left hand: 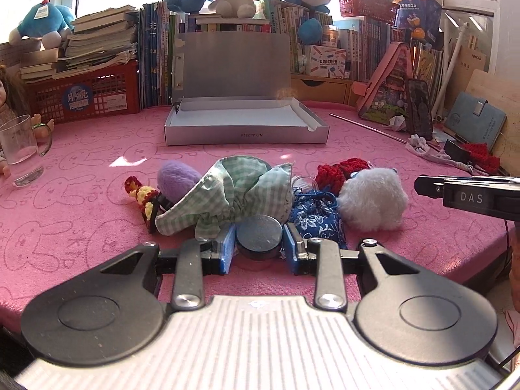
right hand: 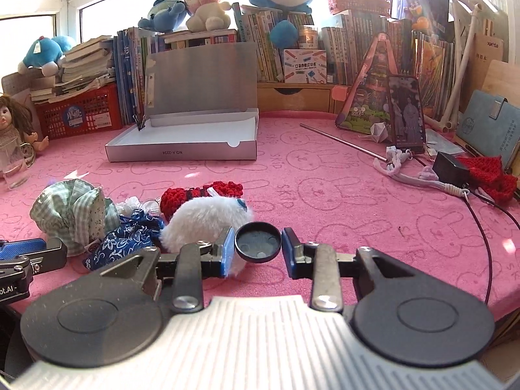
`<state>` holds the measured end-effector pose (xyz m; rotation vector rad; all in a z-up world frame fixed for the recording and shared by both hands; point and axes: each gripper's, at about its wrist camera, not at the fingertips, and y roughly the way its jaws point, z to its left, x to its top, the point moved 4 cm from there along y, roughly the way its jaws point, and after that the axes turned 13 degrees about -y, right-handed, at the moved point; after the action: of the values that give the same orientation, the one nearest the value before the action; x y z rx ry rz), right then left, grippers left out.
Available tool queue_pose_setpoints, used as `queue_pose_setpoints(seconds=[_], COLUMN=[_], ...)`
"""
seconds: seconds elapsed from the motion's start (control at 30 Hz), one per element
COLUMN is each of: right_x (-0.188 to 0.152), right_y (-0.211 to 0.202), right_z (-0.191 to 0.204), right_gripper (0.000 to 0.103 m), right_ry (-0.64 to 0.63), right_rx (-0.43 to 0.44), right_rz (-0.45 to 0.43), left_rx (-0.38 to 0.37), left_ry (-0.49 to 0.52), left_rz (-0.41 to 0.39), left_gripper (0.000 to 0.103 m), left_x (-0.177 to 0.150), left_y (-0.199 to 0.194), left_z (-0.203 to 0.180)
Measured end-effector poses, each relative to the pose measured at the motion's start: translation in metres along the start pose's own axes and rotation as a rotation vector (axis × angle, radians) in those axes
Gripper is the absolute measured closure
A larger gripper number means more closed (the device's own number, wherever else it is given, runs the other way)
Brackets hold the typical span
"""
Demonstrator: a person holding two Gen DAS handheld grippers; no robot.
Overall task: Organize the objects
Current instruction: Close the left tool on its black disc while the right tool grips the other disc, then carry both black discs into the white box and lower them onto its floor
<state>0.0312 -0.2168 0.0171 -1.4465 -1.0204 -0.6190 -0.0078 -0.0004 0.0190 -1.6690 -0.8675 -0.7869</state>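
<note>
Both grippers closed on small round dark parts, held above the pink cloth.

Left gripper (left hand: 259, 250): blue pads pressed on either side of a round dark jar (left hand: 259, 236) with a grey flat top; jar sits just in front of the green checked cloth pouch (left hand: 234, 195) and blue floral pouch (left hand: 313, 217). Right gripper (right hand: 258, 247): jaws narrow, pinching a round black lid (right hand: 258, 242), hollow side toward the camera, beside the white fluffy toy (right hand: 204, 219). Grey flat box (left hand: 247, 130) stands further back on the pink table cloth (left hand: 81, 221), hinged lid upright, white interior with nothing visible in it. Clear glass mug (left hand: 21, 152) at left edge, contents cannot be told. Red crochet piece (right hand: 201, 193) lies behind the fluffy toy.
</note>
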Motion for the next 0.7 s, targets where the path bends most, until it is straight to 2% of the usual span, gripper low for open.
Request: queue_pose_setpoints(seconds=[0.13,0.27,0.57,0.7], right_x=[0.014,0.030,0.059,0.074], right_y=[0.002,0.008,0.032,0.051], right_z=[-0.001,-0.006,-0.012,-0.016], right_gripper=[0.067,0.067,0.067,0.067], right_ry=[0.004,0.021,0.043,0.054], right_rx=[0.009,0.027,0.071,0.095], right_rz=[-0.018,-0.036,-0.030,-0.016], left_rx=[-0.019,-0.032,-0.095,-0.095], left_ry=[0.002,-0.014,-0.078,-0.069], left_rz=[-0.057,-0.079,-0.070,-0.085], left_gripper=[0.066,0.066,0.066,0.066], left_x=[0.026,0.047,0.089,0.110], left_y=[-0.005,-0.003,0.015,0.029], left_z=[0.001,0.005,0.010,0.008])
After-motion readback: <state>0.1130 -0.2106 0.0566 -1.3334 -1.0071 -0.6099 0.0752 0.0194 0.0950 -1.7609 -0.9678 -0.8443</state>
